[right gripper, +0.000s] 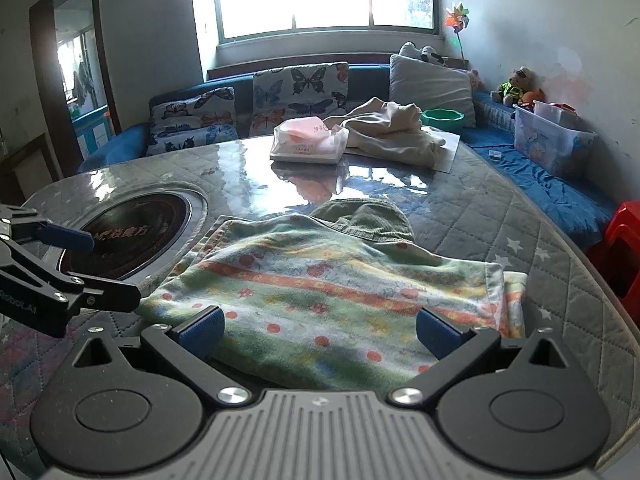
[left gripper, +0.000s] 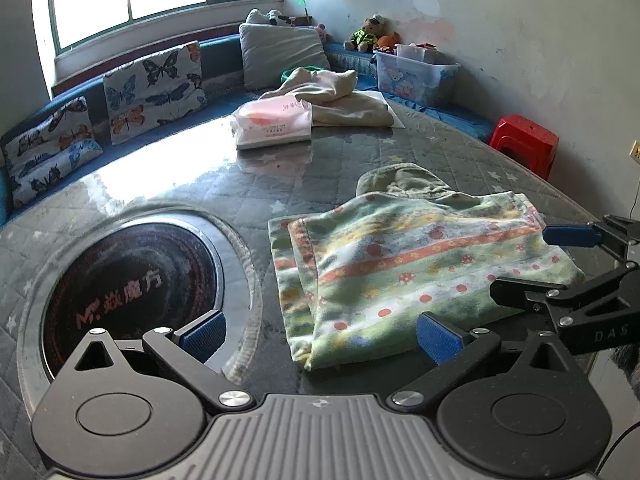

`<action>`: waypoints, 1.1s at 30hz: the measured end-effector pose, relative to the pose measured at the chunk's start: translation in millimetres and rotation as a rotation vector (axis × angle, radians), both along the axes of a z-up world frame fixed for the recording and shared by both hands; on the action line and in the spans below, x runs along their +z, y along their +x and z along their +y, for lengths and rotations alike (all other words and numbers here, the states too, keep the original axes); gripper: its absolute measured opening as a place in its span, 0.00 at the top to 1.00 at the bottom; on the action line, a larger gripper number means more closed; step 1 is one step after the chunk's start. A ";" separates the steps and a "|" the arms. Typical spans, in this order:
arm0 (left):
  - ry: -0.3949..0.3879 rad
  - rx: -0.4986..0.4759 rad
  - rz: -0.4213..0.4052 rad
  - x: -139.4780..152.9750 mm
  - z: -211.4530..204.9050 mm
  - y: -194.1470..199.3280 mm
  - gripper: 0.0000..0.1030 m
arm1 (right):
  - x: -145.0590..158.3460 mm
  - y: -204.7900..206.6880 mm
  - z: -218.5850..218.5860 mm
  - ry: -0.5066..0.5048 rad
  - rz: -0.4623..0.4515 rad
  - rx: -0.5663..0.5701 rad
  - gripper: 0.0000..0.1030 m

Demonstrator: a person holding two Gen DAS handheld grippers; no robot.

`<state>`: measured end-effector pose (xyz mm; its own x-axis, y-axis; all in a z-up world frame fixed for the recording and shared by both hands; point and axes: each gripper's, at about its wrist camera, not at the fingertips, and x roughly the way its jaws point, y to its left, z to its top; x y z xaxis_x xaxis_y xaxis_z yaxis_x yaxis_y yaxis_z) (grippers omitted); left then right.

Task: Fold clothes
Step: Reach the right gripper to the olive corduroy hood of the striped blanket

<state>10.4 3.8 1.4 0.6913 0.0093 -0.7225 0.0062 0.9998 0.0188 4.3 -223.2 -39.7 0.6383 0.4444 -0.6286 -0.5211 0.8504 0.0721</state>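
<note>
Right now the striped towel lies doubled on the table, a green garment peeking from under its far edge. My left gripper and right gripper gape wide, holding nothing. For any further fold, I'd pinch both layers squarely and keep edges aligned.

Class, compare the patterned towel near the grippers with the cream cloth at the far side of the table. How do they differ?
The patterned towel is folded flat with layered edges; the cream cloth lies in a crumpled heap. The towel is green with orange stripes and dots; the cream cloth is plain. The towel partly covers an olive garment; the cream cloth lies beside a tissue pack. Both rest on the table.
</note>
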 end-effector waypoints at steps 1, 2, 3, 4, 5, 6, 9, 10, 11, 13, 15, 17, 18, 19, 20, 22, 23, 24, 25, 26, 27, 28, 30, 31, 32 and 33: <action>0.004 -0.007 -0.008 1.7 0.1 1.2 0.00 | 0.2 2.5 0.5 -0.001 0.005 0.001 0.00; 0.008 -0.013 -0.016 3.3 0.3 2.6 0.00 | 0.4 4.9 1.1 -0.002 0.009 0.002 0.00; 0.013 -0.016 -0.022 4.5 0.5 4.6 0.00 | 0.8 7.3 0.8 0.000 0.010 0.002 0.00; 0.018 -0.015 -0.025 5.4 0.9 7.3 0.00 | 1.3 9.6 -1.0 0.007 0.004 -0.001 0.00; 0.021 -0.014 -0.027 6.0 1.5 10.3 0.00 | 1.0 12.6 -1.9 0.009 0.005 -0.003 0.00; 0.024 -0.014 -0.029 6.6 2.2 13.2 0.00 | 0.9 16.2 -2.4 0.010 0.008 -0.004 0.00; 0.032 -0.021 -0.045 8.5 4.2 22.6 0.00 | 4.0 30.0 -3.4 0.005 0.019 -0.012 0.00; 0.035 -0.022 -0.050 8.9 4.6 26.1 0.00 | 4.6 34.1 -3.8 0.005 0.021 -0.016 0.00; 0.038 -0.021 -0.050 9.1 4.8 30.2 0.00 | 5.1 38.2 -4.2 0.004 0.022 -0.019 0.00; 0.044 -0.017 -0.050 10.5 4.7 38.0 0.00 | 6.6 47.3 -4.6 0.004 0.026 -0.026 0.02; 0.054 -0.018 -0.050 14.4 3.0 44.3 0.00 | 8.6 58.2 -3.0 0.003 0.031 -0.029 0.03; 0.062 -0.019 -0.051 16.3 4.5 51.3 0.00 | 10.1 70.0 -2.5 0.005 0.039 -0.031 0.06; 0.065 -0.018 -0.050 17.4 5.6 55.0 0.00 | 10.8 76.3 -2.3 0.008 0.043 -0.033 0.06; 0.068 -0.017 -0.050 18.5 6.6 58.8 0.00 | 11.6 82.5 -2.1 0.011 0.048 -0.034 0.08; 0.071 -0.017 -0.049 19.5 7.7 62.5 0.00 | 11.6 89.0 -1.3 0.014 0.054 -0.036 0.09; 0.078 -0.015 -0.048 21.7 9.8 69.9 0.00 | 10.0 103.7 1.8 0.022 0.069 -0.038 0.10; 0.081 -0.013 -0.048 22.8 11.1 73.0 0.00 | 8.9 111.1 3.4 0.024 0.076 -0.040 0.12; 0.085 -0.009 -0.047 23.8 13.1 75.1 0.00 | 6.9 118.6 5.7 0.022 0.083 -0.042 0.14; 0.086 -0.006 -0.044 24.1 15.1 78.4 0.00 | 4.9 126.1 8.0 0.020 0.089 -0.045 0.16; 0.082 -0.006 -0.039 23.6 17.1 81.7 0.00 | 2.9 133.5 10.3 0.019 0.096 -0.047 0.17; 0.077 -0.007 -0.035 23.2 19.1 85.1 0.00 | 0.5 140.0 12.5 0.017 0.104 -0.049 0.18; 0.073 -0.007 -0.029 22.3 20.9 89.0 0.00 | -2.8 144.2 14.4 0.016 0.112 -0.050 0.20; 0.068 -0.008 -0.015 18.1 23.3 99.0 0.00 | -9.4 152.6 18.1 0.013 0.130 -0.053 0.22; 0.067 -0.013 -0.011 15.5 23.2 102.4 0.00 | -12.7 156.8 20.0 0.011 0.139 -0.054 0.25; 0.063 -0.024 -0.009 12.9 22.1 102.7 0.00 | -16.0 161.0 21.8 0.010 0.147 -0.055 0.28; 0.056 -0.036 -0.005 9.7 20.7 107.9 0.00 | -19.3 165.1 23.7 0.009 0.156 -0.056 0.30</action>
<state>118.3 24.4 11.1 0.6954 0.0250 -0.7182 0.0417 0.9963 0.0751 169.4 -199.5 -59.0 0.5572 0.4164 -0.7184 -0.4544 0.8770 0.1559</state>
